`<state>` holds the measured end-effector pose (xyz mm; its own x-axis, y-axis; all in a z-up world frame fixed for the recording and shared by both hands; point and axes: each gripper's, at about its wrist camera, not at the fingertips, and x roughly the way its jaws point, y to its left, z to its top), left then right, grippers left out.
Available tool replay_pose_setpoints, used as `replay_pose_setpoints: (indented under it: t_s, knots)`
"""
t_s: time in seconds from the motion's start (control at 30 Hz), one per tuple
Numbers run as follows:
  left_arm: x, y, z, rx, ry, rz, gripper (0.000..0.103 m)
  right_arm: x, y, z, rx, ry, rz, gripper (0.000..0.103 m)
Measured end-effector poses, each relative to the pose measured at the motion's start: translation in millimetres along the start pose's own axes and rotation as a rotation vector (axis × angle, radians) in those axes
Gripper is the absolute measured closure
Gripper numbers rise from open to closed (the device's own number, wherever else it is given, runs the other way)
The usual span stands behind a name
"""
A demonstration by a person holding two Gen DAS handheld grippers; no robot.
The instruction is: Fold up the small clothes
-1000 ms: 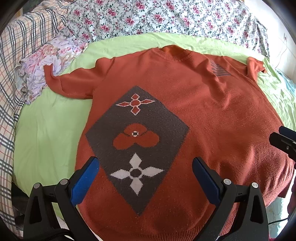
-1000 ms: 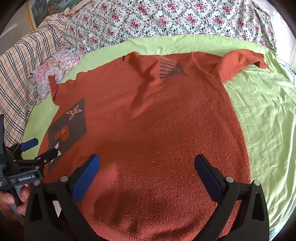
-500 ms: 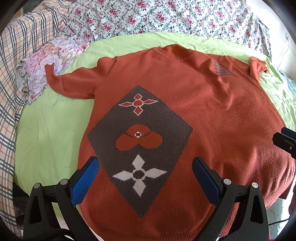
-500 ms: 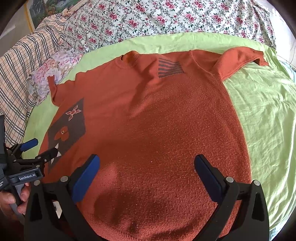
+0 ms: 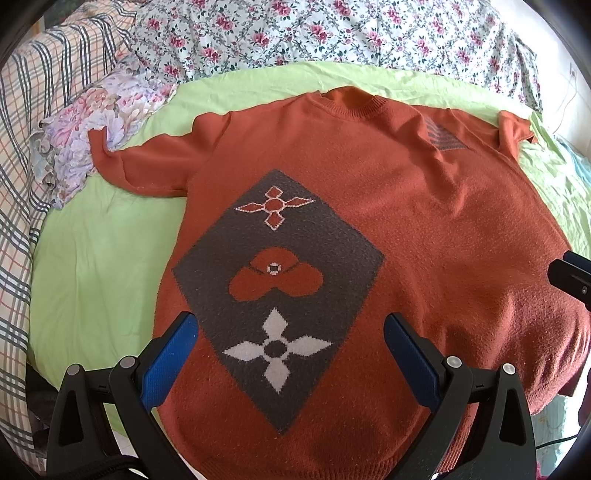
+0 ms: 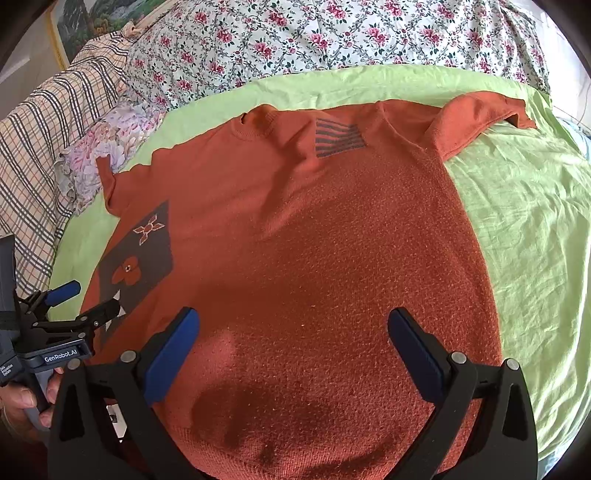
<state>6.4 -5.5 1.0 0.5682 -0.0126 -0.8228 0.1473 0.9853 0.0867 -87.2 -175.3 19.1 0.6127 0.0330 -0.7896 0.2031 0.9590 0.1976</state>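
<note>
A rust-orange knit sweater (image 5: 424,229) lies spread flat, front up, on a green sheet, collar at the far side and both short sleeves out. It has a dark diamond panel (image 5: 277,266) with flower motifs and a small striped patch. It also shows in the right wrist view (image 6: 314,258). My left gripper (image 5: 288,343) is open and empty above the hem over the diamond panel. My right gripper (image 6: 291,339) is open and empty above the hem on the plain right half. The left gripper also shows in the right wrist view (image 6: 85,301) at the left edge.
The green sheet (image 5: 99,266) covers the bed and lies bare to the left and to the right (image 6: 528,229) of the sweater. A floral quilt (image 6: 332,33) lies along the far side, a plaid blanket (image 5: 18,184) and a ruffled floral pillow (image 5: 92,125) at the left.
Both grippers have shifted slightly; the sweater sits a little lower and nearer in the views. Both stay open, and the sweater has not moved on the bed.
</note>
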Motion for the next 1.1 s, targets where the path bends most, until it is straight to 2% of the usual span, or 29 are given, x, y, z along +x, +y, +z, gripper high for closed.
replay_pose_setpoints:
  t_s: [0.2, 0.53, 0.63, 0.73, 0.93, 1.1]
  knots:
    - [2, -2, 2, 0.01, 0.017, 0.003, 0.002, 0, -4, 0, 0.015, -0.058, 0.03, 0.001]
    - [8, -2, 10, 0.017, -0.01, 0.008, 0.002, 2, -15, 3, 0.029, -0.018, 0.01, 0.001]
    - [11, -3, 15, 0.022, -0.014, 0.005, 0.002, -1, -24, 7, 0.032, -0.035, -0.01, 0.001]
    - [13, -3, 24, 0.028, -0.026, 0.012, 0.002, -1, -39, 15, 0.081, -0.036, 0.017, 0.001]
    - [20, -3, 47, 0.031, -0.042, 0.027, 0.002, -1, -85, 38, 0.162, -0.059, 0.014, 0.001]
    - [27, -2, 68, 0.018, -0.053, 0.039, 0.002, -6, -149, 73, 0.259, -0.1, -0.012, 0.004]
